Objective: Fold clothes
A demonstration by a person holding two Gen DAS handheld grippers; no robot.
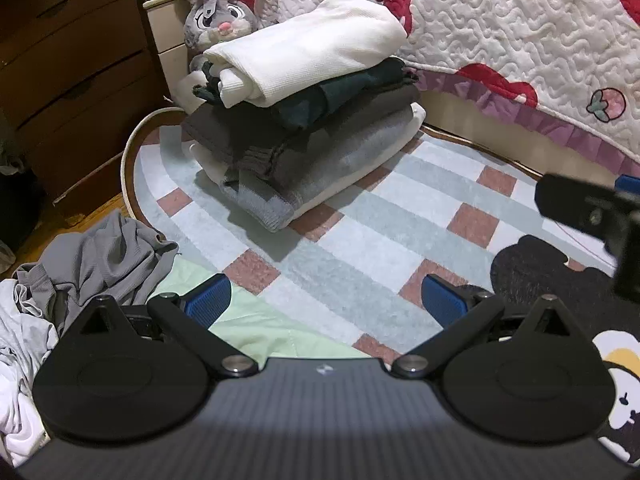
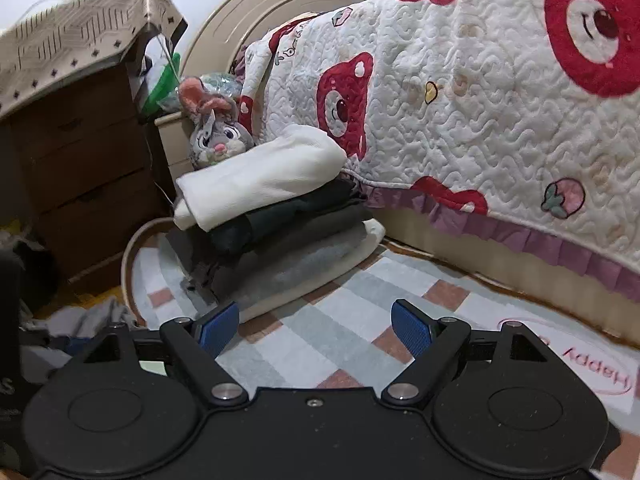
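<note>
The left gripper [image 1: 326, 300] hangs above the checked rug [image 1: 384, 216] with its 2 blue pads spread wide and nothing between them. The right gripper [image 2: 316, 330] is likewise wide apart and empty, low over the same rug [image 2: 344, 320]; part of its black body shows at the right edge of the left wrist view.

A stack of folded clothes [image 1: 304, 120] sits on the far part of the rug, close against the bed's side. A white folded piece [image 1: 312, 48] lies on top, then a dark teal one, a dark grey one, and a light grey one over white at the bottom. In the right wrist view the same stack [image 2: 276, 216] stands just ahead of the pads.

At the near left, a crumpled grey garment [image 1: 100, 260] lies unfolded beside white cloth [image 1: 20, 360], with a pale green piece [image 1: 256, 320] spread flat under the left gripper. A plush rabbit [image 1: 216, 12] leans behind the stack, a quilted bedspread [image 1: 520, 40] hangs at the right, and a brown dresser [image 1: 68, 60] stands far left.
</note>
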